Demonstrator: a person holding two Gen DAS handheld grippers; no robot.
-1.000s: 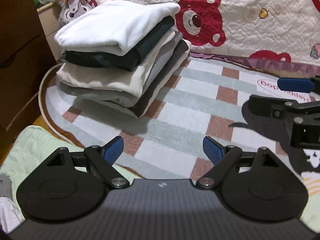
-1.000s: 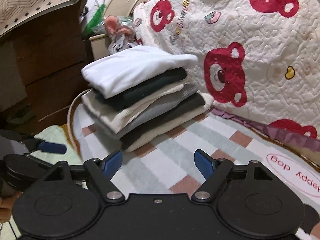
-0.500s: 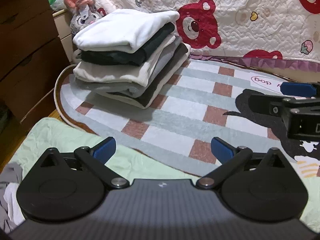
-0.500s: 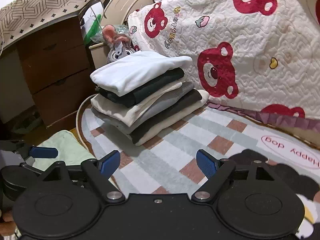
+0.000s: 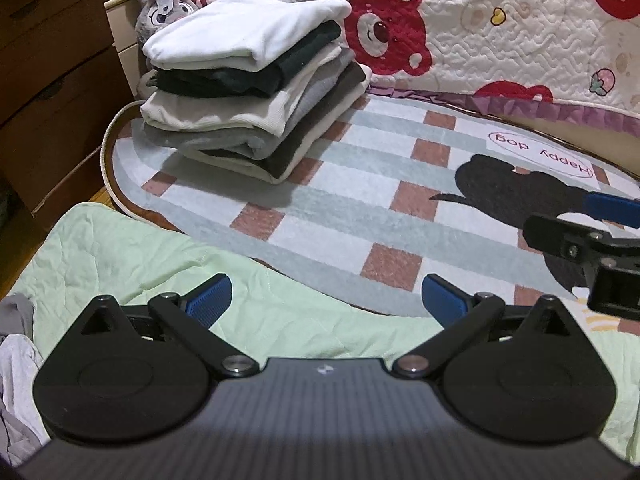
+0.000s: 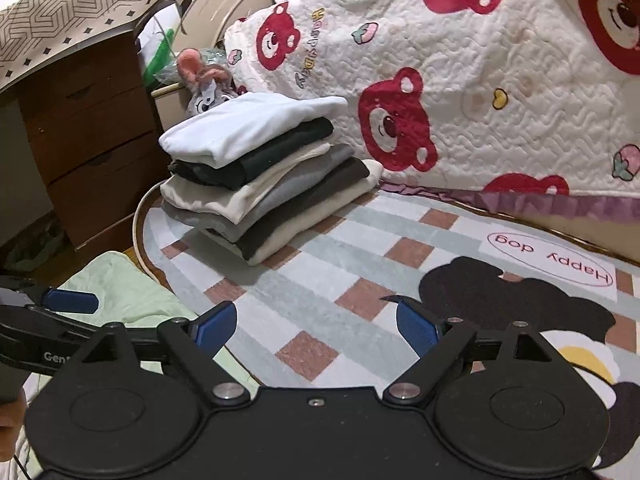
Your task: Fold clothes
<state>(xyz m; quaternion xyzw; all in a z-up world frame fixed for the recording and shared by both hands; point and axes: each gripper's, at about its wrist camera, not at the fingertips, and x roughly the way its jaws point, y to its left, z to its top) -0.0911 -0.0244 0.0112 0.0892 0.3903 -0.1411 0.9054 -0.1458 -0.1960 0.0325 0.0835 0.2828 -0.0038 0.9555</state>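
Observation:
A stack of folded clothes (image 5: 256, 80) (image 6: 260, 168), white on top, sits on the far left of a checked oval rug (image 5: 360, 208) (image 6: 320, 280). A pale green garment (image 5: 160, 264) (image 6: 124, 288) lies spread at the rug's near left edge. My left gripper (image 5: 326, 300) hovers open over the green garment with nothing between its fingers. My right gripper (image 6: 316, 326) is open over the rug, also holding nothing. In the left wrist view the right gripper's side shows at the right edge; the left gripper's blue fingertip (image 6: 72, 300) shows in the right wrist view.
A quilt with red bears (image 5: 500, 28) (image 6: 480, 100) hangs over the bed behind the rug. A brown chest of drawers (image 5: 48, 92) (image 6: 88, 136) stands at left, with a plush toy (image 5: 164, 4) (image 6: 208, 84) behind the stack. Crumpled grey clothes (image 5: 16, 344) lie near left.
Both grippers have drawn back and down from the stack. The green garment now fills more of the left wrist view, and more of the rug shows.

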